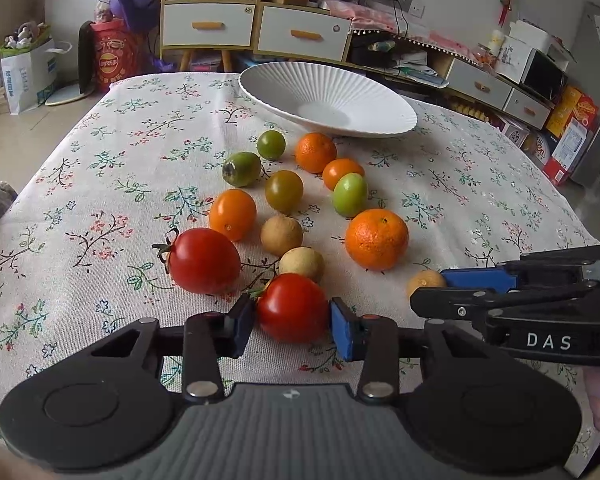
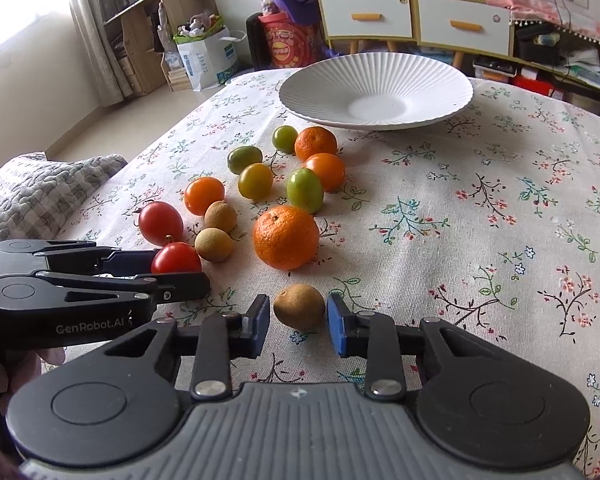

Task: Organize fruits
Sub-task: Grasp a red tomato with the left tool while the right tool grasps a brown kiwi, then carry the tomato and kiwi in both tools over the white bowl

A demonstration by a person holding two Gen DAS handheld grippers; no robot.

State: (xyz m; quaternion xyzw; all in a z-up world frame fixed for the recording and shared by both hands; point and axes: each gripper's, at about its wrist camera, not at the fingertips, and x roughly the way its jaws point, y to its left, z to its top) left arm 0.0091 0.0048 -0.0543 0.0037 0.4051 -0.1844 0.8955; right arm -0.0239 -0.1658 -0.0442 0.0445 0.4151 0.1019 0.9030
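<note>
Several fruits lie on the flowered tablecloth in front of a white ribbed plate [image 1: 328, 100], which is empty. My left gripper [image 1: 292, 322] has its blue pads against both sides of a red tomato [image 1: 293, 307] that rests on the cloth. A second red tomato [image 1: 203, 261] lies just left of it. My right gripper [image 2: 299, 322] is open around a brown longan [image 2: 299, 306], with small gaps to both pads. A big orange [image 2: 286, 237] lies just beyond it. The right gripper shows from the side in the left wrist view [image 1: 440, 286].
Green tomatoes [image 1: 350, 194], small oranges [image 1: 315, 152], an orange tomato [image 1: 233, 214] and two longans [image 1: 281, 235] lie between the grippers and the plate. The table's edges fall away left and right. Cabinets [image 1: 256, 28] and clutter stand behind the table.
</note>
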